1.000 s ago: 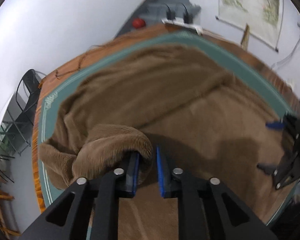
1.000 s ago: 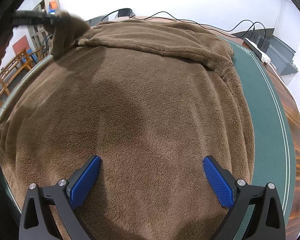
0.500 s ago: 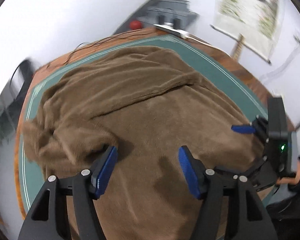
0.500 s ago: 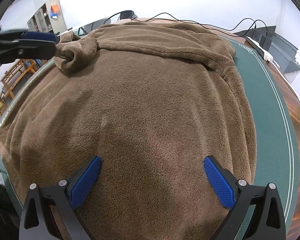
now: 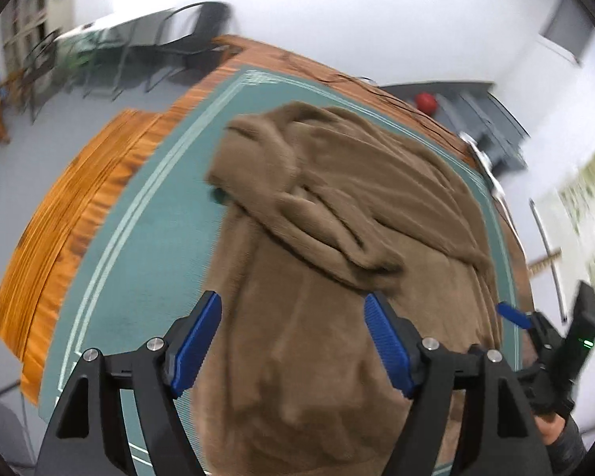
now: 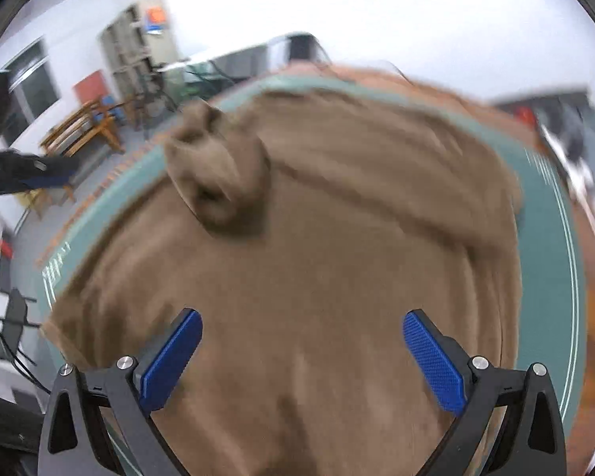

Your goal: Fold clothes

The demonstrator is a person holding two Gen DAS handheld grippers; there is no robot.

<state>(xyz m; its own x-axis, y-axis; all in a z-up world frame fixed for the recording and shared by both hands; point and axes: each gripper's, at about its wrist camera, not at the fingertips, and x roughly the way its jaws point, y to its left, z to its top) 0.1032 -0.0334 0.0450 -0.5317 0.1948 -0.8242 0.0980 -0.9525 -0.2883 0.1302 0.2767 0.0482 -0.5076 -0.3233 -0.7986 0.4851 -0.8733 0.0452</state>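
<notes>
Green felt on the wooden table (image 5: 79,214) carries the brown fleece garment (image 5: 337,277), spread flat, its sleeve (image 6: 218,182) laid inward at eleven o'clock so the sides narrow. My left tongs (image 5: 293,341) and right tongs (image 6: 301,353) hang splayed above it, gripping nothing.

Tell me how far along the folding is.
Early. One sleeve already lies folded across the brown fleece garment. Nothing is in hand: left hand-held gripper and right hand-held gripper are open. The body is still spread over the green mat, unfolded.
</notes>
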